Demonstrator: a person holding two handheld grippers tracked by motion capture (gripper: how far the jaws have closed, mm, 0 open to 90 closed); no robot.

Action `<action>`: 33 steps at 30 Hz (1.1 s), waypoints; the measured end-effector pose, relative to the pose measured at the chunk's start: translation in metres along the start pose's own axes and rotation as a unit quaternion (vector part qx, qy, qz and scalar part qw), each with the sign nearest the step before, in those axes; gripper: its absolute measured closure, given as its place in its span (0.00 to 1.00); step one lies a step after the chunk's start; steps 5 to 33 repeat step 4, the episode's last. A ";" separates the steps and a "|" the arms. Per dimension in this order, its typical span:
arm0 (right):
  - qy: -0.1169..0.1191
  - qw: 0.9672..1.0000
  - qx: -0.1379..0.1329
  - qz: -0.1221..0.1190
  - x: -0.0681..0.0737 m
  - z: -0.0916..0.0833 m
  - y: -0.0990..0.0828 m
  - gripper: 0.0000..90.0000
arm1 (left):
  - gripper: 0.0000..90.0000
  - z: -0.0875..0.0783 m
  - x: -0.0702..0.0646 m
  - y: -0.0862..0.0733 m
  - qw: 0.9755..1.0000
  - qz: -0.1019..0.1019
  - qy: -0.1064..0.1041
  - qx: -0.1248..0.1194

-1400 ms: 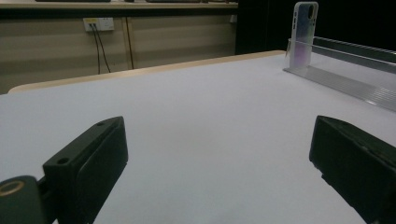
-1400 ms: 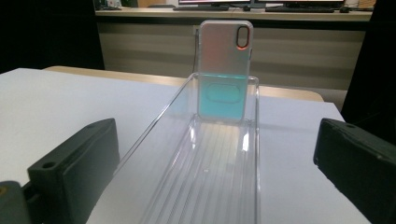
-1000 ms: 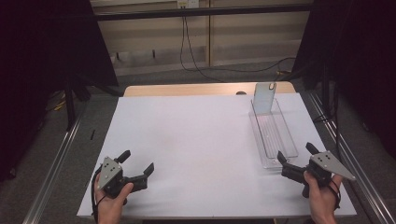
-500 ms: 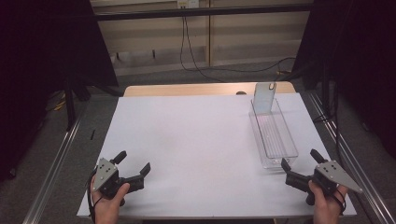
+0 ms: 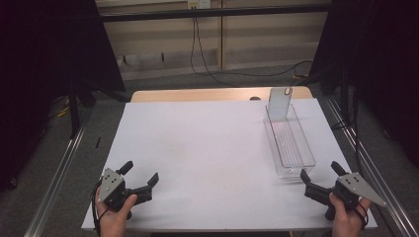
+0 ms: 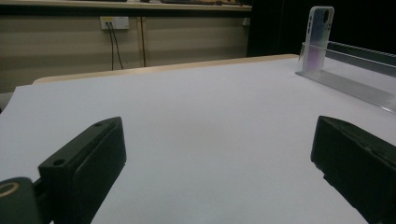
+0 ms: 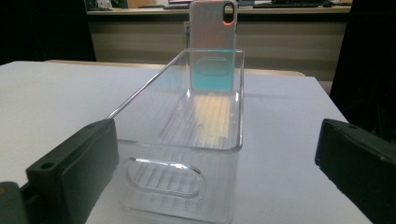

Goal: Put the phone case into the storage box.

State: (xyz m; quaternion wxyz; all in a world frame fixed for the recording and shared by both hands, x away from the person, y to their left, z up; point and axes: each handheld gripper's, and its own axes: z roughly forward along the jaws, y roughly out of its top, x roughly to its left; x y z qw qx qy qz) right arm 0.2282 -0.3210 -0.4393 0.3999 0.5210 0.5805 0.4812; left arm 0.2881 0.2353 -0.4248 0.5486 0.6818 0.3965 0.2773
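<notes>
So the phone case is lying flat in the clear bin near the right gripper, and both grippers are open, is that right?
Not quite. The phone case stands upright at the far end of the clear bin, as the right gripper view shows. The rest holds: the bin sits near the right gripper, and both it and the left gripper are open.

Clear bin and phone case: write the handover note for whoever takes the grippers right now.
Left gripper: open, holding nothing, low over the near left of the white table.
Right gripper: open, holding nothing, just short of the near end of the clear bin, pointed along it.
Phone case: stands upright against the bin's far end wall; the rest of the bin looks bare.
Done: nothing gripped.
Left: probably close in with the right gripper on the bin or the case; the left is far from both.
</notes>
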 end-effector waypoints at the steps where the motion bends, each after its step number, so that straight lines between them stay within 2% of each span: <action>1: 0.001 1.000 -0.001 -0.001 0.000 0.000 0.000 0.00 | 0.04 0.000 0.000 0.000 1.000 0.000 -0.001 0.001; 33: 0.004 1.000 0.000 0.000 0.000 0.000 0.000 0.00 | 0.04 0.000 0.000 0.001 1.000 -0.002 -0.001 -0.001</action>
